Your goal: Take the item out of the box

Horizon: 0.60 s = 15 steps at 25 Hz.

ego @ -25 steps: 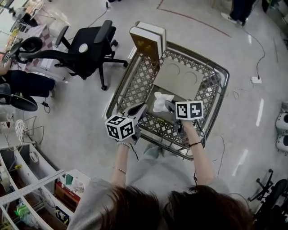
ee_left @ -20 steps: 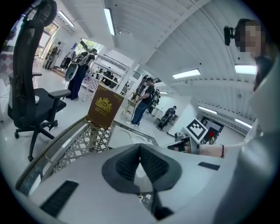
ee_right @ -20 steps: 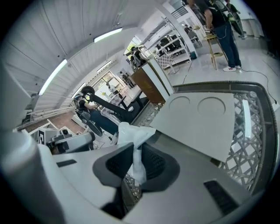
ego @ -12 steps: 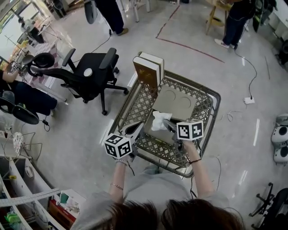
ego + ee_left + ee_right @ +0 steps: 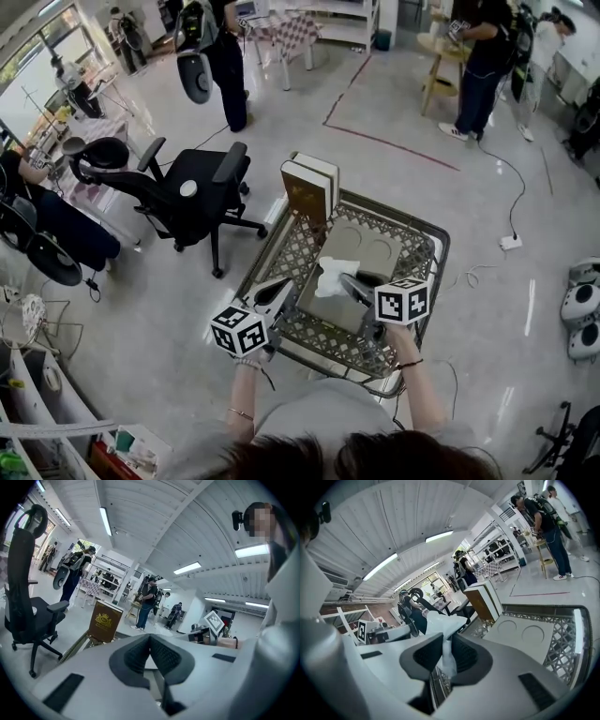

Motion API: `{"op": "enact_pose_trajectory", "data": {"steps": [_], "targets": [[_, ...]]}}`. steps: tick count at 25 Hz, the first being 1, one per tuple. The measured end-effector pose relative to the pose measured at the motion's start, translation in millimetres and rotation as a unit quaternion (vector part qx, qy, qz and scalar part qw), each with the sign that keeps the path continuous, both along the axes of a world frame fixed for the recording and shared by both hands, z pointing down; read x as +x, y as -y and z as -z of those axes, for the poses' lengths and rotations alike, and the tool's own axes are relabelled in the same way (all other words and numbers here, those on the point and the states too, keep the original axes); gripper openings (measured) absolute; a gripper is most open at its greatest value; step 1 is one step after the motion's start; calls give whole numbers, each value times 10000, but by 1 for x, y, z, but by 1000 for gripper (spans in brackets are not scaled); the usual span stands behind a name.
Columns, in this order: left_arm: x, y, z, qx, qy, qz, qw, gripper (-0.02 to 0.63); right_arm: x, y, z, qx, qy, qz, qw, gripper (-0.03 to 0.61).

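A beige box insert (image 5: pixel 367 251) with two round hollows lies in a metal lattice cart (image 5: pixel 441 246). The box's brown, gold-crested part (image 5: pixel 307 192) stands upright at the cart's far left corner. My right gripper (image 5: pixel 352 281) is shut on a white crumpled wrap (image 5: pixel 333 275), held above the insert. In the right gripper view the wrap (image 5: pixel 443 620) runs down between the pads of that gripper (image 5: pixel 446 648). My left gripper (image 5: pixel 284 291) hangs over the cart's near left rim. Seen in its own view, the left gripper (image 5: pixel 150 637) is shut with nothing in it.
A black office chair (image 5: pixel 192 192) stands left of the cart. People stand at the far side of the room (image 5: pixel 478 66). A cable with a power strip (image 5: pixel 511 242) lies on the floor at the right. Shelving (image 5: pixel 37 412) is at the near left.
Both grippers have risen over the cart. The right one has carried the white wrap up from the insert. The head view now takes in more of the room.
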State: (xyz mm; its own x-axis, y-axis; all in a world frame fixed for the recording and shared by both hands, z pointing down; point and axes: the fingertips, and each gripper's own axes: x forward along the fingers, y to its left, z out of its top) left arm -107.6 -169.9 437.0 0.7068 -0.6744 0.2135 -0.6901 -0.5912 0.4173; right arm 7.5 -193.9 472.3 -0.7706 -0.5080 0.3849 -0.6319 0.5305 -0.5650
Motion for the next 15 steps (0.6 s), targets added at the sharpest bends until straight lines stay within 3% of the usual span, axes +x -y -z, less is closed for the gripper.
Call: {"op": "enact_pose_trajectory", "data": {"steps": [9,15], "targets": [[-9,0,58,741,216,-56,9970,17,19,6,72,981,188,-179,9948,74],[-13,-6,97,1175,138,-104,9929,17,31,2,111,1450,497,-275,9878,74]]}}
